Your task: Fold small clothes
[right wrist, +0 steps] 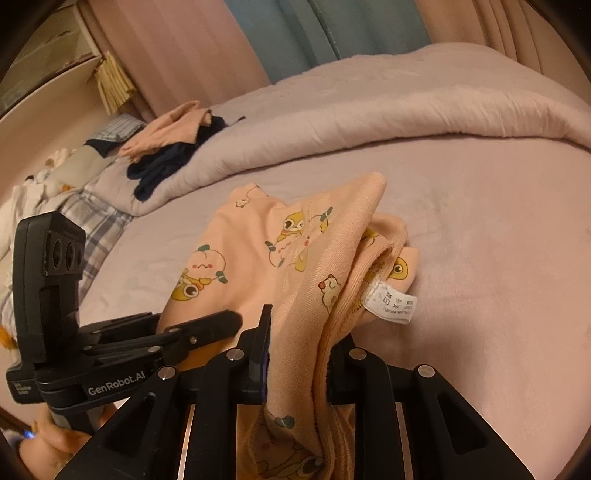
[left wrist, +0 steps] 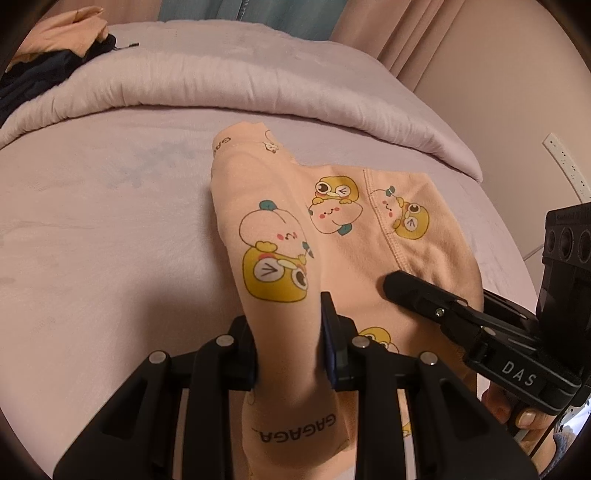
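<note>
A small peach garment [left wrist: 343,236] printed with yellow cartoon figures lies partly on the lilac bed sheet [left wrist: 110,229], its near edge lifted. My left gripper [left wrist: 288,332] is shut on a fold of it near the "GAGAGA" band. In the right wrist view the same garment [right wrist: 295,266] hangs bunched, with a white care label [right wrist: 391,302] showing, and my right gripper [right wrist: 299,343] is shut on its near edge. The right gripper's finger [left wrist: 406,291] rests over the cloth just right of the left one. The left gripper's finger [right wrist: 207,325] shows at the left.
A rolled lilac duvet [left wrist: 221,81] runs across the back of the bed. A pile of dark navy and peach clothes [right wrist: 170,147] sits on it at the far left, with plaid fabric [right wrist: 96,218] below. Curtains [right wrist: 295,33] hang behind. A hand [left wrist: 517,410] holds the right gripper.
</note>
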